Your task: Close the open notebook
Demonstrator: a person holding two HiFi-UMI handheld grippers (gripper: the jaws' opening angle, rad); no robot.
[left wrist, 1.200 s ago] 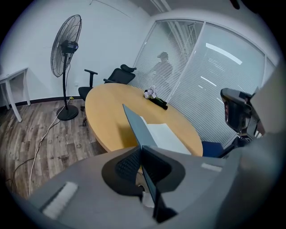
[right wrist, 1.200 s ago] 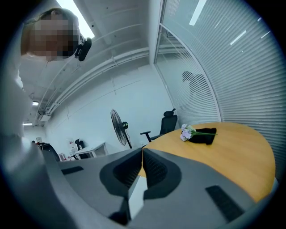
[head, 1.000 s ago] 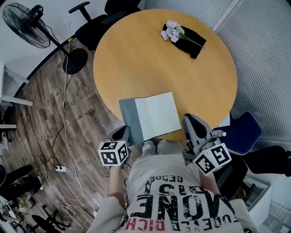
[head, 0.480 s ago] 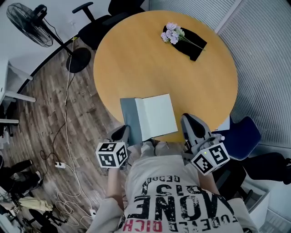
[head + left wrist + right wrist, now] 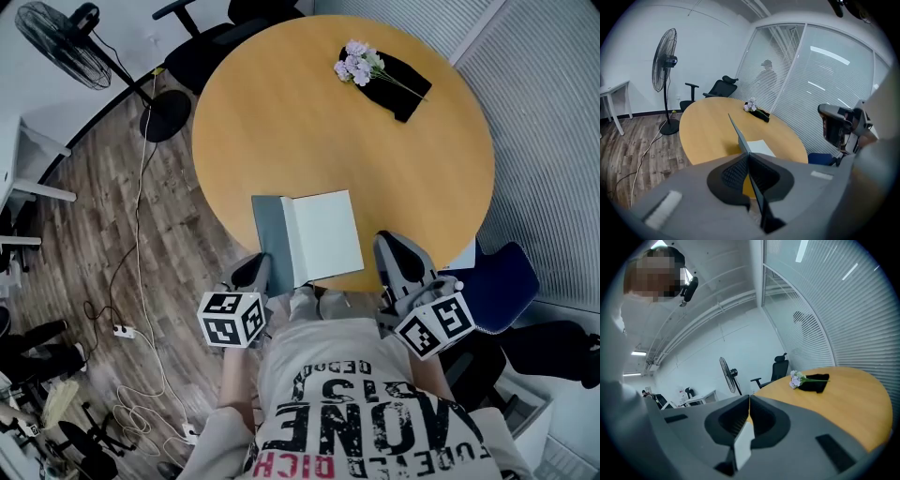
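The open notebook (image 5: 323, 234) lies near the front edge of the round wooden table (image 5: 281, 112), its white page up and its grey cover (image 5: 269, 234) on the left. My left gripper (image 5: 251, 267) is at the cover's near left corner. In the left gripper view the left gripper (image 5: 749, 157) is shut on the thin dark cover (image 5: 737, 131), which stands edge-on and raised off the table. My right gripper (image 5: 389, 246) is just right of the notebook. In the right gripper view the right gripper (image 5: 749, 401) is shut, with a thin white sheet (image 5: 743, 446) edge-on between the jaws.
A bunch of pale purple flowers on a black cloth (image 5: 384, 75) lies at the table's far side. A standing fan (image 5: 66, 42) and office chairs (image 5: 216, 37) are beyond the table. A blue chair (image 5: 497, 277) stands at the right, and cables (image 5: 141, 281) trail on the wood floor.
My left gripper has risen slightly with the cover's edge in it. The right gripper has stayed where it was.
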